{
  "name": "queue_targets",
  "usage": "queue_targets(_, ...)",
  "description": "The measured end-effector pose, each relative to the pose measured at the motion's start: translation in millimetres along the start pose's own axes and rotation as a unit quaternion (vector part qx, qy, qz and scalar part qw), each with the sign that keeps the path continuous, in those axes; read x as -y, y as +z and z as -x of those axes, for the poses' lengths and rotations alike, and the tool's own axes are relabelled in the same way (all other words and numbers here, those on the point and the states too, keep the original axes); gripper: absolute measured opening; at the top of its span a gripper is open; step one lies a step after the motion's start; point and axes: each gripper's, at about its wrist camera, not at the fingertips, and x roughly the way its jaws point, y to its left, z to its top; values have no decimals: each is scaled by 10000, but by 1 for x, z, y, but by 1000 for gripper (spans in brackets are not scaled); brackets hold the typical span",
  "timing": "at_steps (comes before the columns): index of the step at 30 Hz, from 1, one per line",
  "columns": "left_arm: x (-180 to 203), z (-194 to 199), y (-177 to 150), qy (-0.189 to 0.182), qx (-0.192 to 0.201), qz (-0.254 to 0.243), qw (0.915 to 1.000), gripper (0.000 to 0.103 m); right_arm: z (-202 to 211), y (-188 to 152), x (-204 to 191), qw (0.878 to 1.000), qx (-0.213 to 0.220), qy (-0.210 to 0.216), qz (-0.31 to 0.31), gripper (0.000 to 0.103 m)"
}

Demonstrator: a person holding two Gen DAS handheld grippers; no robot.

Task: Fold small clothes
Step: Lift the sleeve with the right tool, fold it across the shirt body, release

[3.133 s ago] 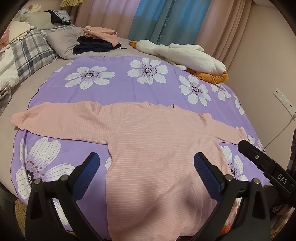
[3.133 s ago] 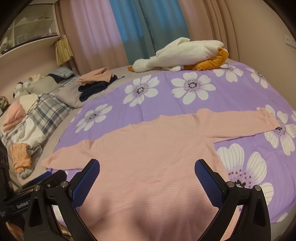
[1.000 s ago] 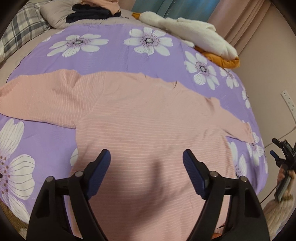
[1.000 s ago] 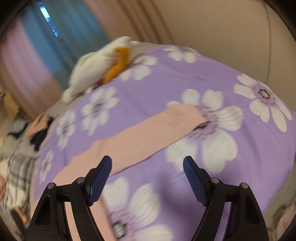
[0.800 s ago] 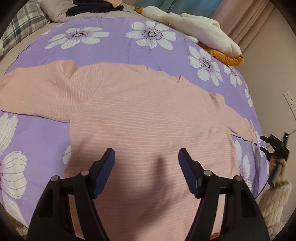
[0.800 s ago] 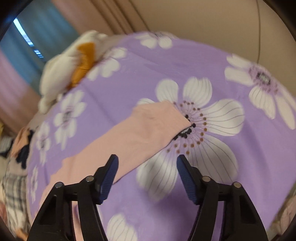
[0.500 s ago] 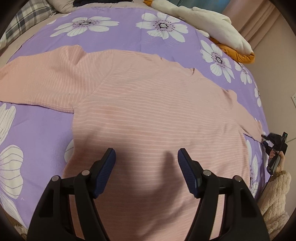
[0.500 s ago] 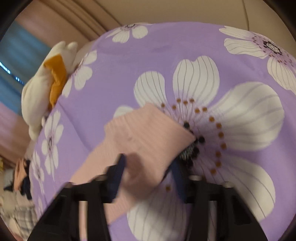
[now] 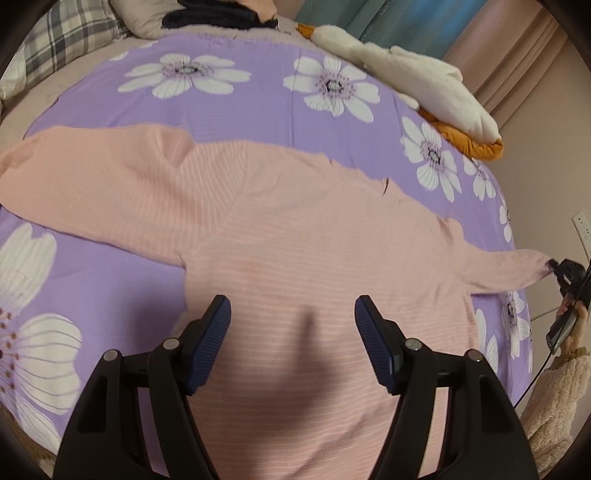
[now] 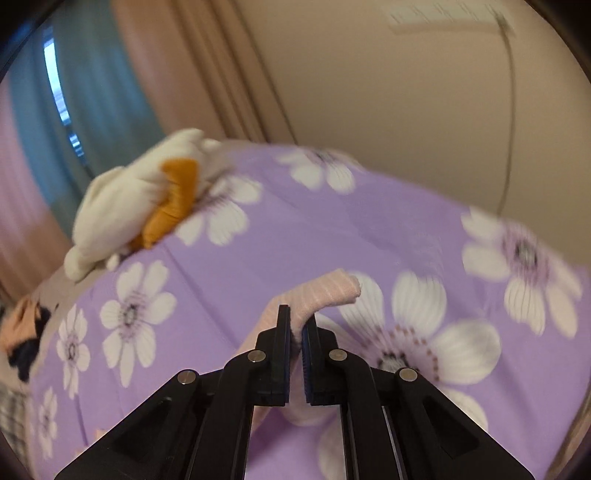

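Observation:
A pink striped long-sleeved top (image 9: 288, 240) lies flat on the purple flowered bedspread (image 9: 258, 99), sleeves spread left and right. My left gripper (image 9: 292, 317) is open and empty, hovering over the top's lower body. My right gripper (image 10: 295, 325) is shut on the cuff of the right sleeve (image 10: 328, 291) and lifts it off the bedspread (image 10: 295, 229). In the left wrist view the right gripper (image 9: 554, 267) shows at the far right, pinching the sleeve end (image 9: 524, 266).
A white and orange plush toy (image 9: 417, 81) lies at the far right of the bed, also in the right wrist view (image 10: 147, 199). Dark and pink clothes (image 9: 221, 14) and pillows sit at the head. A wall with a socket (image 9: 581, 229) is to the right.
My right gripper moved to the right sleeve's cuff, closed on it and raised it. My left gripper came lower over the top's body and stayed open.

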Motion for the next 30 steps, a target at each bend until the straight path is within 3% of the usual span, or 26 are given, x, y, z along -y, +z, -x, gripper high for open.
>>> queue_targets(7, -13, 23, 6, -50, 245, 21, 9997, 69, 27, -5, -80, 9951, 104, 616, 771, 6)
queue_targets(14, -28, 38, 10, -15, 375, 51, 9993, 69, 41, -33, -148, 9846, 11, 1137, 1326, 6)
queue_targets(30, -46, 44, 11, -60, 403, 129, 9991, 69, 47, -134, -254, 9504, -1018, 2004, 2150, 6)
